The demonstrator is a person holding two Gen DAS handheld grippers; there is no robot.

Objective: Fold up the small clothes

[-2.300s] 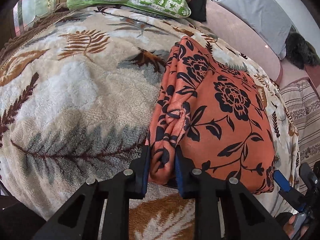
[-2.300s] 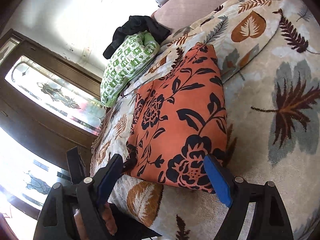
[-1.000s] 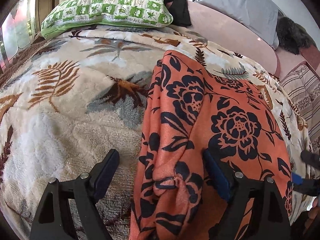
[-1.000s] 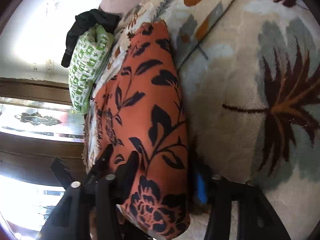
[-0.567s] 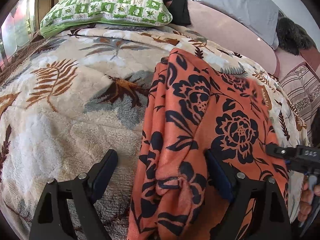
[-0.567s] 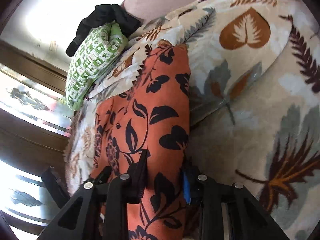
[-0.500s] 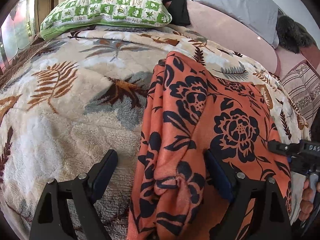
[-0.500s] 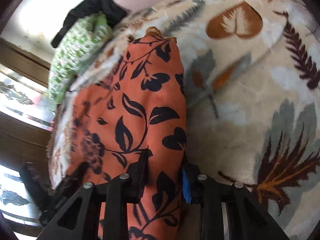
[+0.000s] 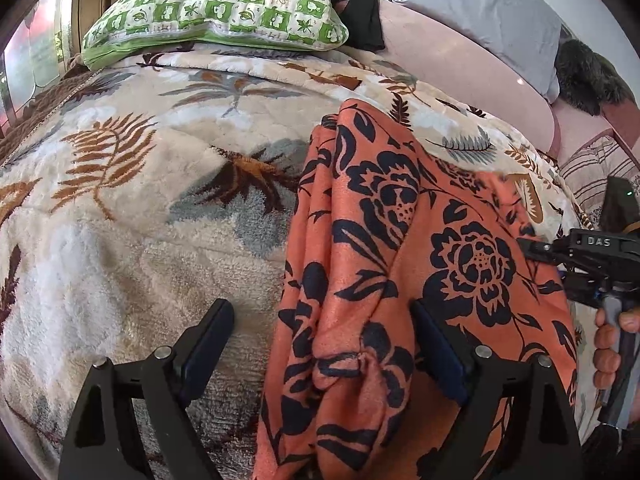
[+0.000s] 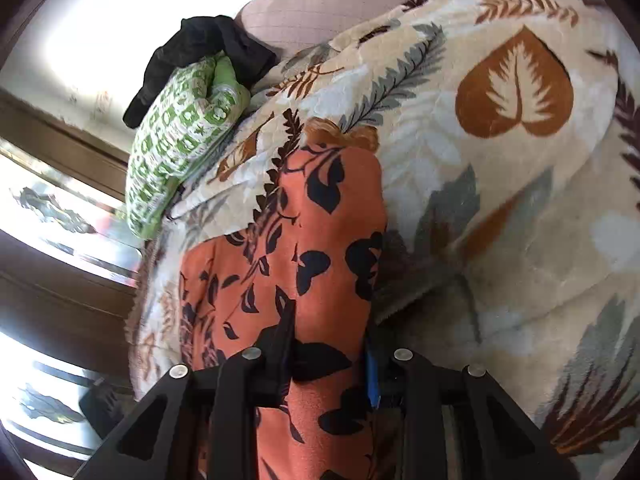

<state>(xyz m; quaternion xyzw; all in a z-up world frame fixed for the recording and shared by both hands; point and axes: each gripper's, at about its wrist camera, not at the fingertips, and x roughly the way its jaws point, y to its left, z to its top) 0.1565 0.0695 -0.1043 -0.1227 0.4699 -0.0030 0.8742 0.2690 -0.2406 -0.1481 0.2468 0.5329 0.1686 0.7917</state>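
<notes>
An orange garment with a black flower print (image 9: 400,264) lies on the bed, spread over a cream plush blanket with brown and grey leaf patterns (image 9: 132,216). Taking the green-and-white checked pillow (image 9: 216,4) at the head of the bed as the landmark, the garment sits well down the blanket from it, off to the pillow's right in the left wrist view, its far end pointing toward the pillow.

The left gripper (image 9: 324,344) has its jaws standing wide apart, straddling the bunched near-left edge of the garment; the dark pads do not press on the cloth, one resting over bare blanket and the other beside the fabric ridge.

The right gripper (image 10: 328,354) is closing, its jaws drawn in on a fold of the garment's opposite edge, with the cloth squeezed between the black finger and the blue pad. In the left wrist view, this gripper shows at the right border with a hand (image 9: 612,344) around its handle.

A black piece of clothing (image 10: 204,56) lies against the pillow's far side, and a grey pillow (image 9: 484,12) leans further back, to the checked pillow's right.
</notes>
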